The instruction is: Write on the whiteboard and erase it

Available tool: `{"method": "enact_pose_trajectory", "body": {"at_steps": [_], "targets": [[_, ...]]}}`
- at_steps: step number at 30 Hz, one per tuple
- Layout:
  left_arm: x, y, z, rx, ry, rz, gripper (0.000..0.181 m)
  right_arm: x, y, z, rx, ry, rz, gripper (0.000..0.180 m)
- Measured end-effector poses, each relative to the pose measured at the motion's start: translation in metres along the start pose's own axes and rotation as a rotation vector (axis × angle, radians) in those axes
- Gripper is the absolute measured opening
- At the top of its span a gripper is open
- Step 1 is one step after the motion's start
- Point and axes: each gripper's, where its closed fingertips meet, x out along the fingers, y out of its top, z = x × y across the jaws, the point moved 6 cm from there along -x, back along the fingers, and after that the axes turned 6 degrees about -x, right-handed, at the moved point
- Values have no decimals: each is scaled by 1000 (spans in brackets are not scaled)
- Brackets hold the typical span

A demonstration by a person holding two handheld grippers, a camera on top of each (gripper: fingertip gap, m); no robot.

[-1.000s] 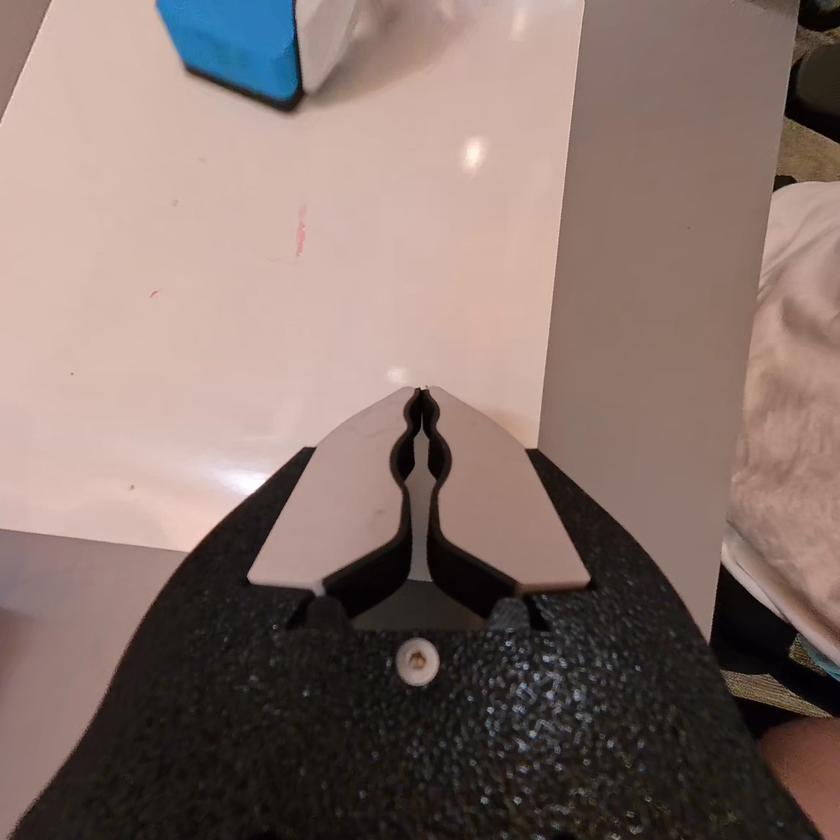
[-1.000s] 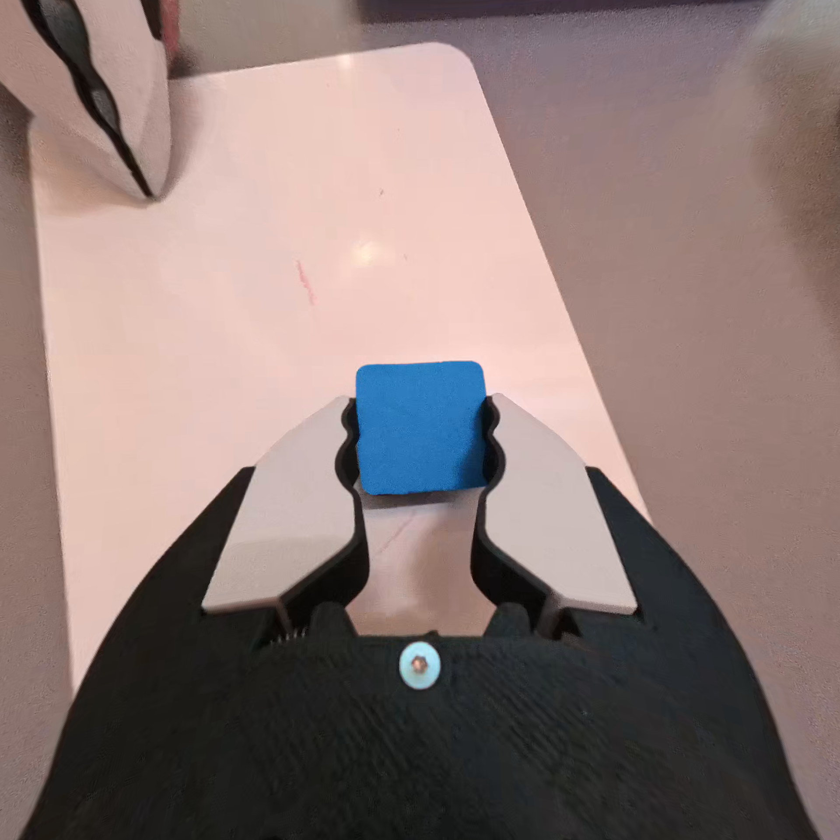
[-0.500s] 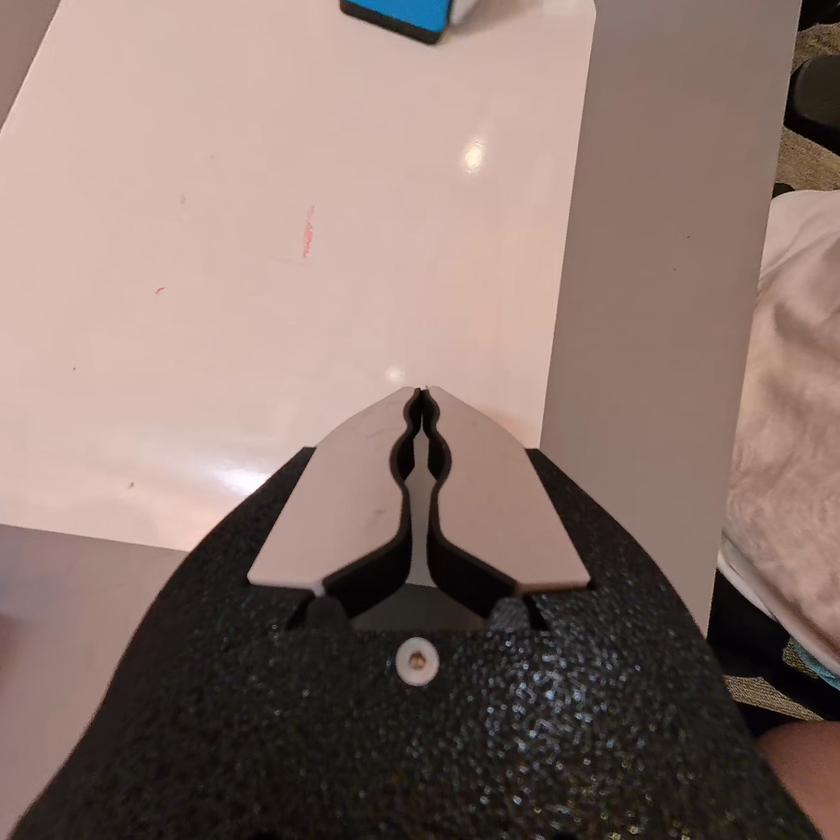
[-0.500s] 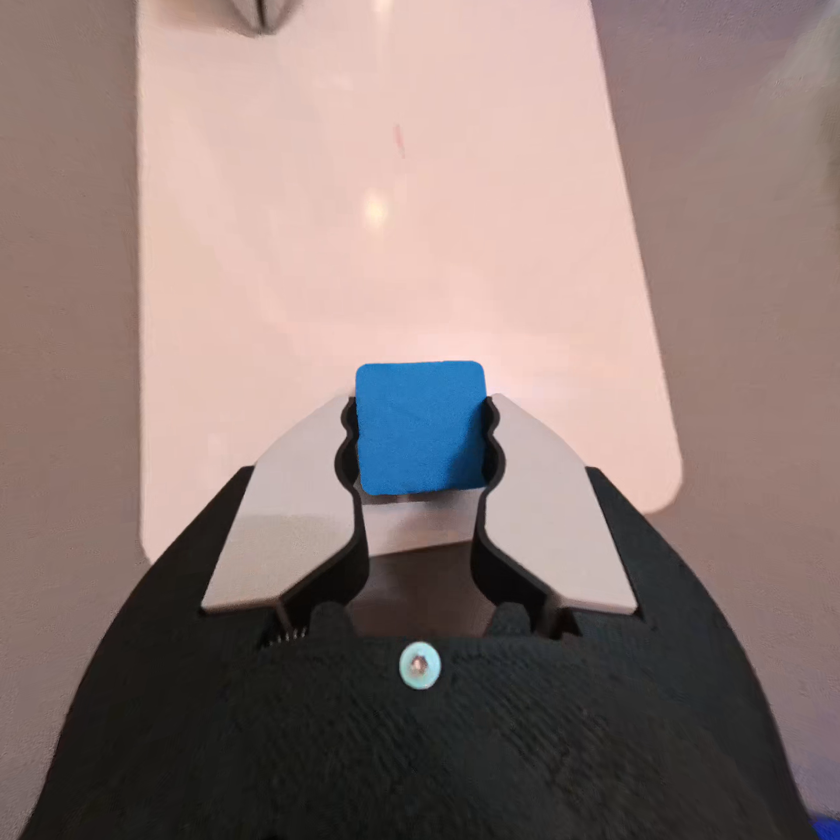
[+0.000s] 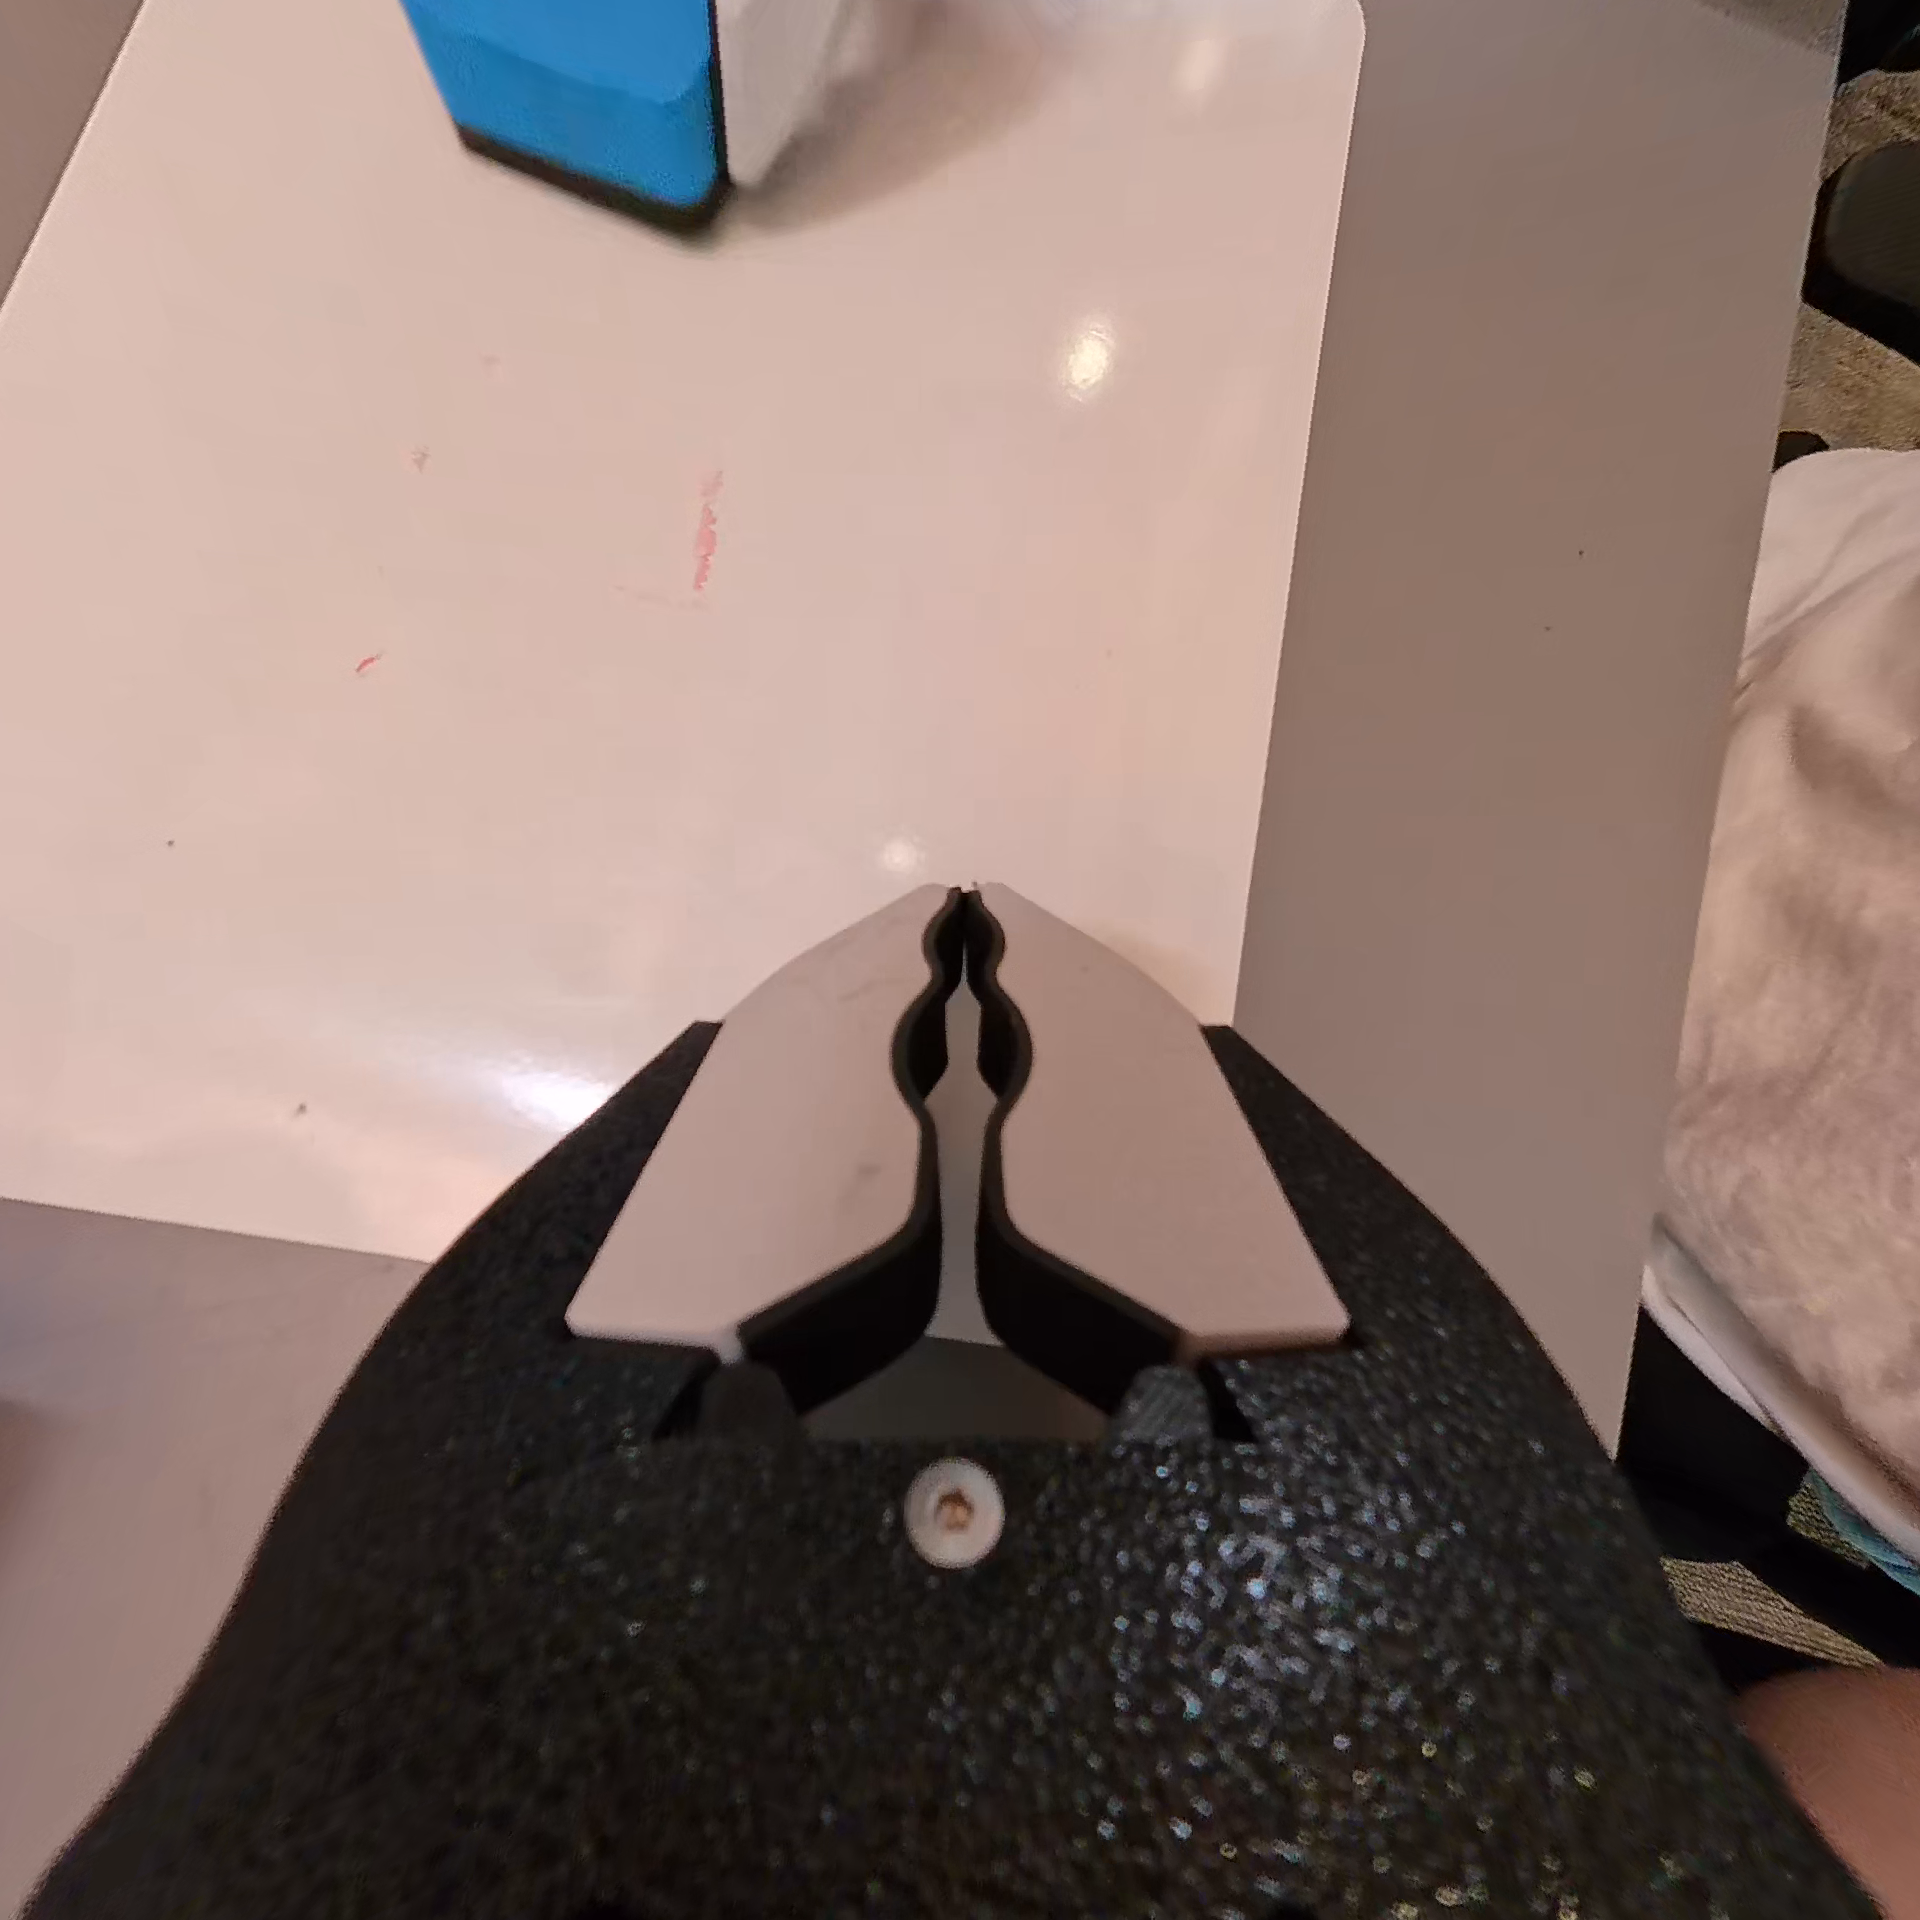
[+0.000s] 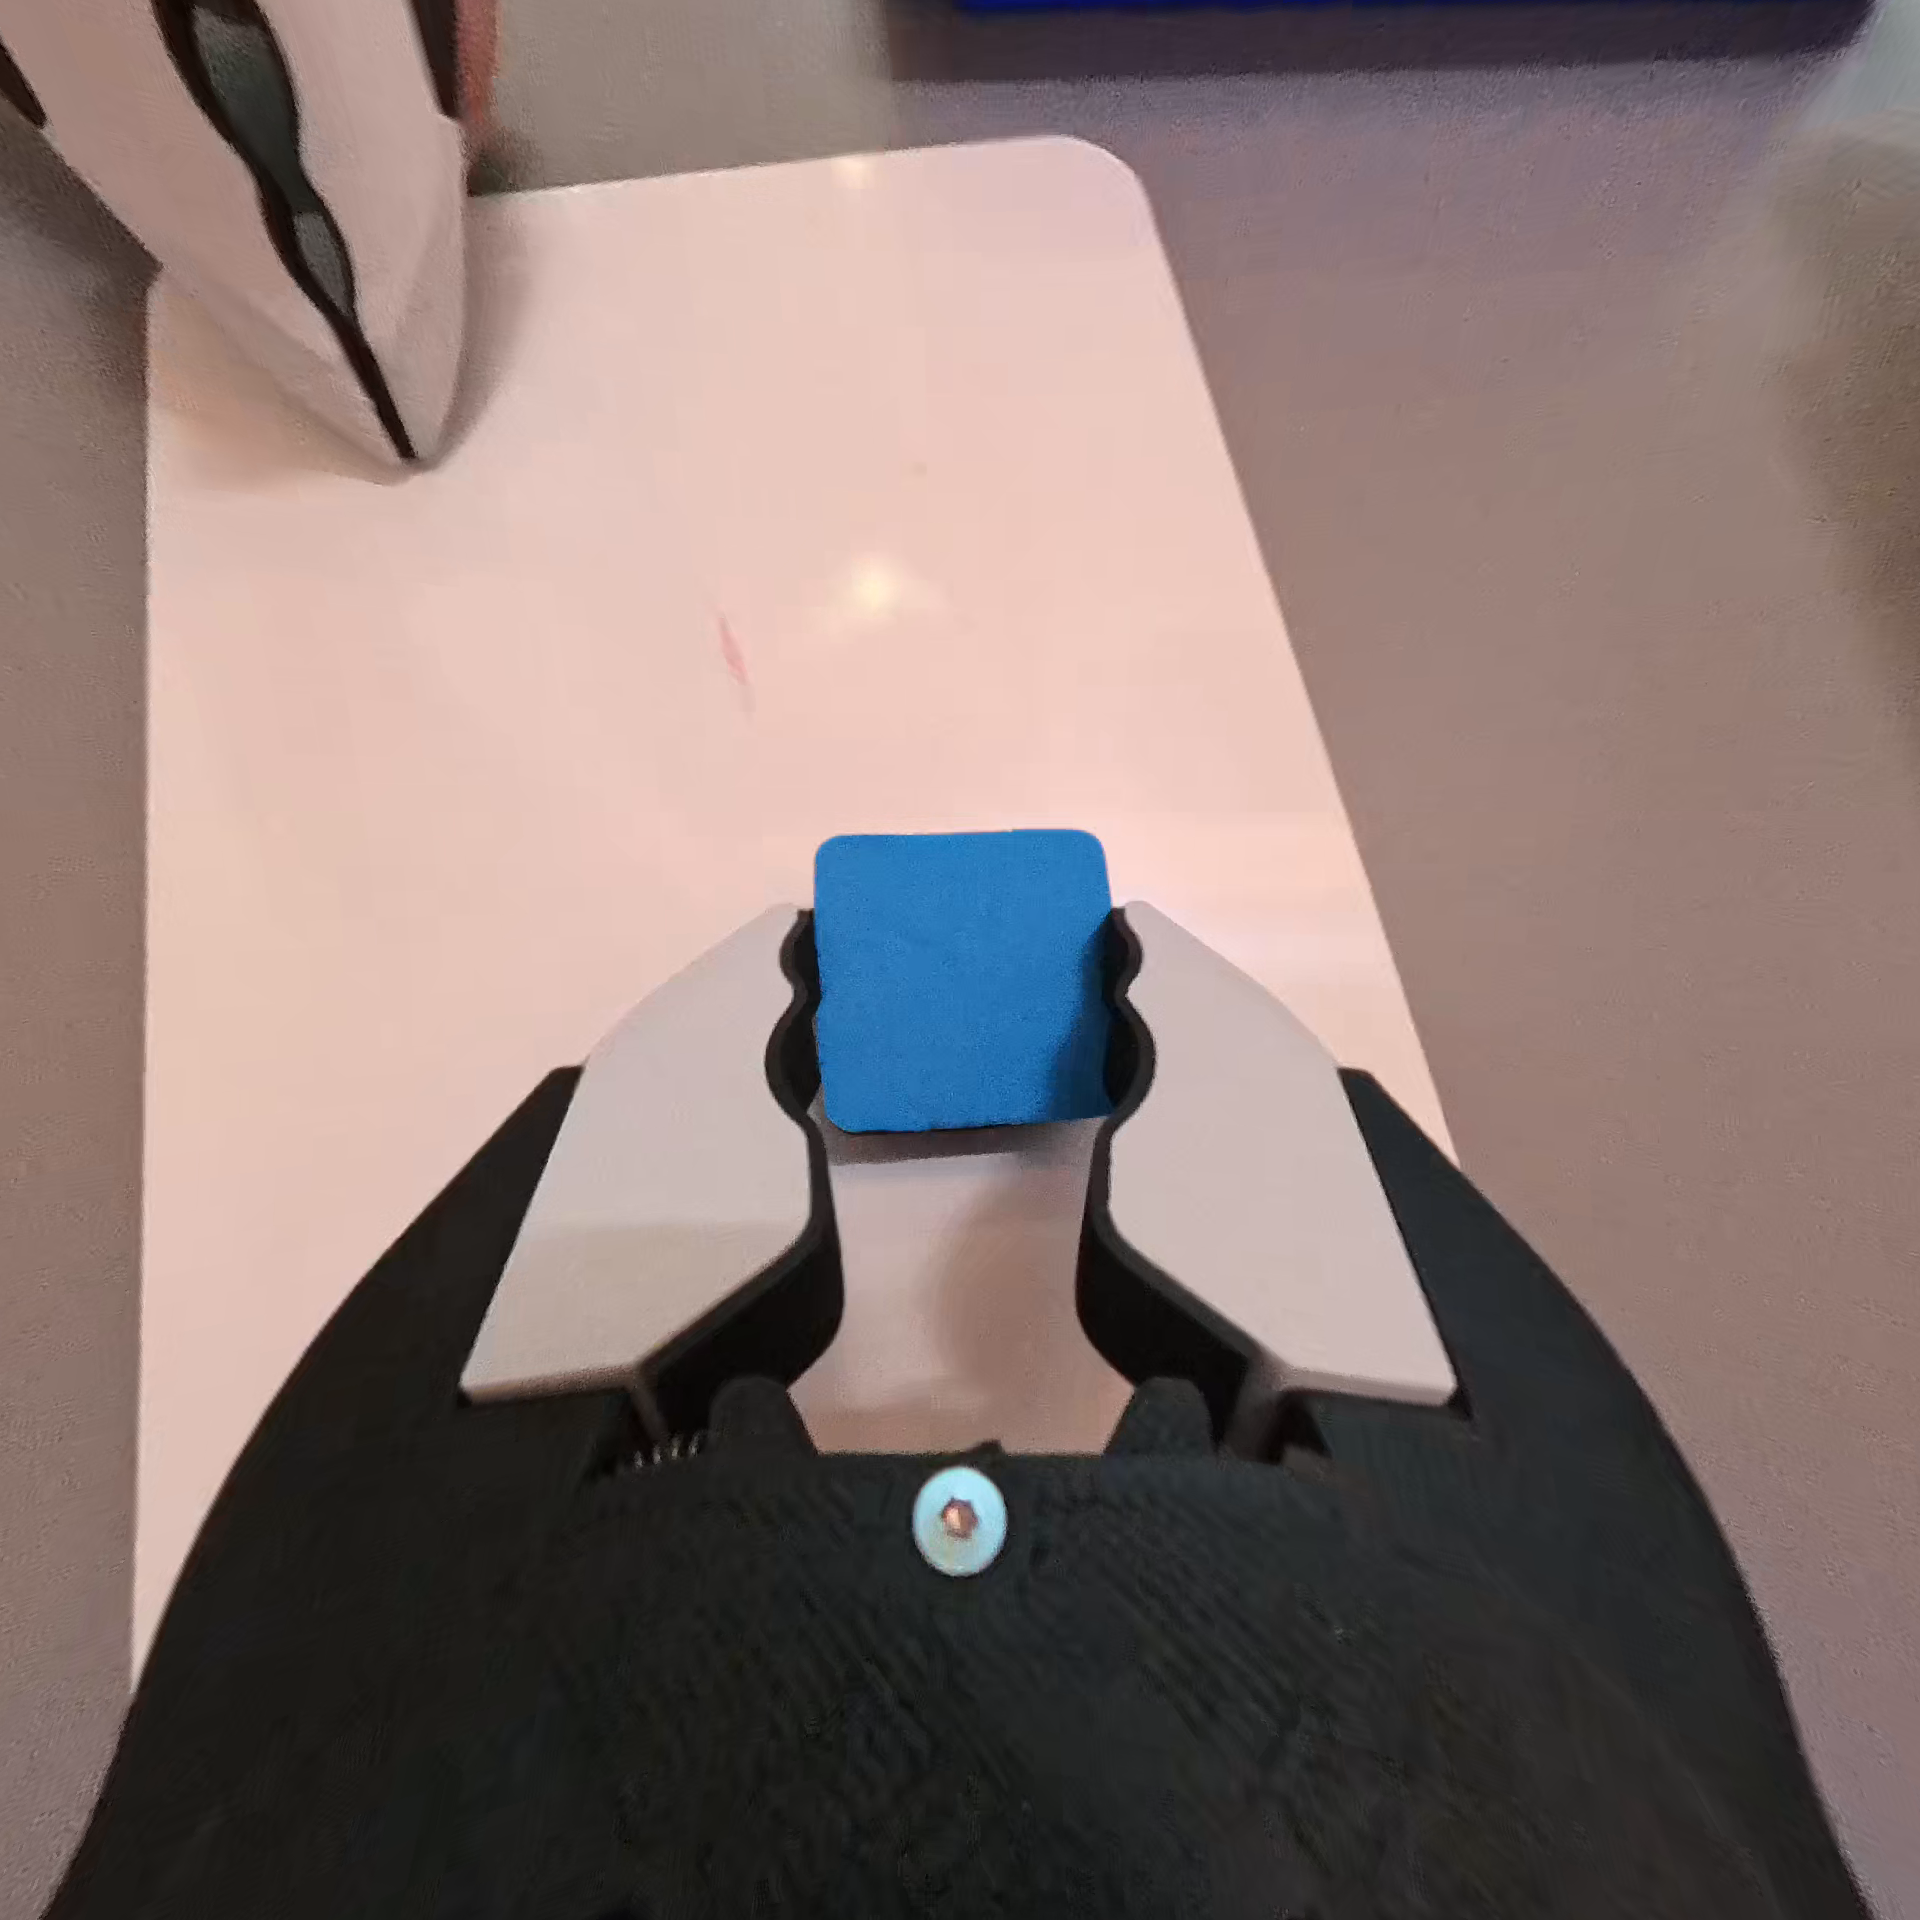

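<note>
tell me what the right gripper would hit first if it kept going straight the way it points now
Probably the faint red smear on the whiteboard: the right gripper, shut on the blue eraser, points along bare board toward it. The left gripper stands off to the side. Depth is unclear.

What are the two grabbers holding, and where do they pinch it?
The right gripper pinches the blue eraser by its two opposite sides. The left gripper is shut on nothing.
</note>
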Motion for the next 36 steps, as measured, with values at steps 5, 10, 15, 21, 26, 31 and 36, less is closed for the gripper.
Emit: {"method": "enact_pose_trajectory", "body": {"at_steps": [5,10,15,21,26,31,36], "targets": [[0,0,0,0,-7,-2,0,44,48,-39,-225,59,-2,53],[0,0,0,0,-10,8,0,55,53,-8,-96,33,20,53],[-2,0,-1,-11,-36,40,0,68,75,-48,-308,170,1,53],[-1,0,-1,-6,-26,20,0,78,76,-15,-107,96,59,53],[0,0,1,5,-4,-1,0,74,76,-9,-235,74,-97,54],[0,0,1,4,-2,-1,0,40,37,25,-72,-38,-116,54],[0,0,0,-3,-5,0,0,-9,-6,12,6,-113,-151,53]]}}
